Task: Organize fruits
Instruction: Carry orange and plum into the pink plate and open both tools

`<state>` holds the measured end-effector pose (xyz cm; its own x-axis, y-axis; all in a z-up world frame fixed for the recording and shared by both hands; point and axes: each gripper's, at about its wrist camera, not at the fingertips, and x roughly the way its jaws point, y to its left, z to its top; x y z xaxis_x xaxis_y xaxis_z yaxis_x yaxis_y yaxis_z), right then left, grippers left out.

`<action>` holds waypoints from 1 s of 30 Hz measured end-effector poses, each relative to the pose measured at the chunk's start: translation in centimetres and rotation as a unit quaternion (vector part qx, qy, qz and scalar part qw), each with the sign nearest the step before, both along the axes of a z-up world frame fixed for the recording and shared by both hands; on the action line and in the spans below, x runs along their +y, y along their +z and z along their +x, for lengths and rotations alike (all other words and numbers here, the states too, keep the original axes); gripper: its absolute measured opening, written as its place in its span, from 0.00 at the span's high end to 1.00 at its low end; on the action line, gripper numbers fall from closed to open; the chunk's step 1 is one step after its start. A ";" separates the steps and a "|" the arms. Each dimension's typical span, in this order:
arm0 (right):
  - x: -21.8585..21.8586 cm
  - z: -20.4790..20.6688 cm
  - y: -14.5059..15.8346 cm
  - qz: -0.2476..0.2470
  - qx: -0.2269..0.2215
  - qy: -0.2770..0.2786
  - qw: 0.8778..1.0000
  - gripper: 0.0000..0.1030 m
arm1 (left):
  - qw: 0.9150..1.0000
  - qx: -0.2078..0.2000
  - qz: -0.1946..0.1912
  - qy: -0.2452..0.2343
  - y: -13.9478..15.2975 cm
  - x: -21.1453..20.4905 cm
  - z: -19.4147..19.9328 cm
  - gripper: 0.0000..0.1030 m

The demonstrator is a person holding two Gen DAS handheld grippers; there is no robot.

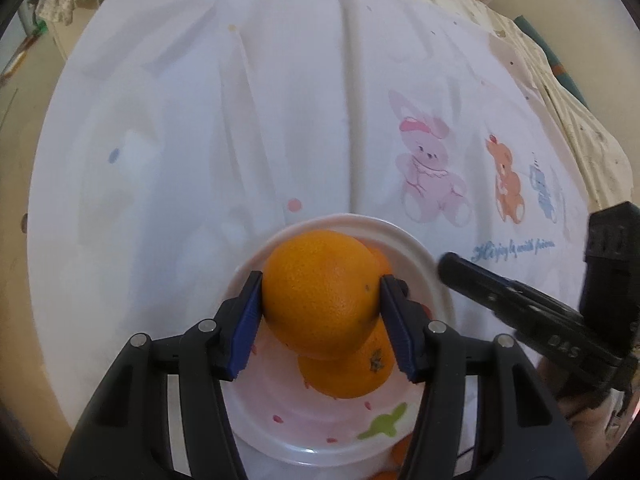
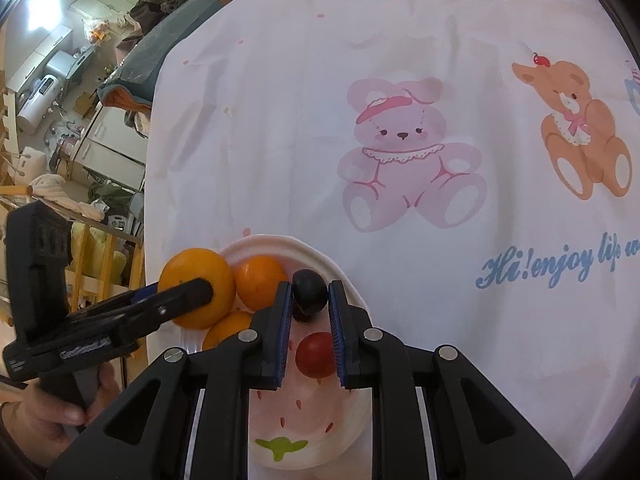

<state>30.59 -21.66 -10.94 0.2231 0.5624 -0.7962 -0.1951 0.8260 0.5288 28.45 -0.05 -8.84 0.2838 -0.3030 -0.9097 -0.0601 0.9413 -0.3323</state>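
Note:
My left gripper [image 1: 321, 294] is shut on a large orange [image 1: 320, 292] and holds it above a white strawberry-print plate [image 1: 416, 252]. Another orange [image 1: 352, 372] lies on the plate below it. In the right wrist view the held orange [image 2: 188, 280] hangs over the plate's left rim [image 2: 256, 244], with two oranges [image 2: 258, 280] on the plate. My right gripper [image 2: 309, 286] is shut on a dark plum [image 2: 309, 290] above the plate. A red round fruit [image 2: 316, 354] lies on the plate between its fingers.
The plate sits near the front edge of a table covered by a white cloth [image 2: 320, 100] printed with a pink bear [image 2: 400, 152] and a brown bear [image 2: 576, 128]. Left of the table is a cluttered room [image 2: 60, 120] with furniture and a wooden rack.

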 end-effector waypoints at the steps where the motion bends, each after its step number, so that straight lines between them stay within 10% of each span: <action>1: 0.1 0.1 -0.2 0.001 0.004 0.002 1.000 0.81 | 1.000 0.004 -0.006 0.002 -0.1 0.1 0.0 0.49; 13: 0.2 -0.1 -1.4 0.013 0.026 0.010 1.000 0.77 | 0.999 0.035 -0.025 0.029 -1.9 1.2 0.5 0.44; 15: 0.1 -0.2 -1.3 0.012 0.027 0.008 1.000 0.76 | 0.999 0.034 -0.020 0.026 -1.6 1.0 0.6 0.30; 18: -0.3 -0.4 -0.9 0.014 0.025 0.002 1.000 0.65 | 1.000 0.009 -0.003 0.026 -0.3 0.8 0.4 0.11; 20: -0.7 -0.5 -0.4 0.017 0.017 -0.007 1.000 0.41 | 1.000 0.002 -0.002 0.023 0.1 1.1 0.3 0.10; 30: -2.7 -2.5 2.4 -0.001 -0.014 -0.025 1.000 0.33 | 0.998 -0.042 0.046 0.019 2.3 1.4 -1.3 0.10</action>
<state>28.06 -24.36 -8.56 0.2727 0.5476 -0.7910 -0.1676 0.8367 0.5215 27.14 1.31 -6.56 0.3692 -0.2075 -0.9059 -0.0723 0.9654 -0.2506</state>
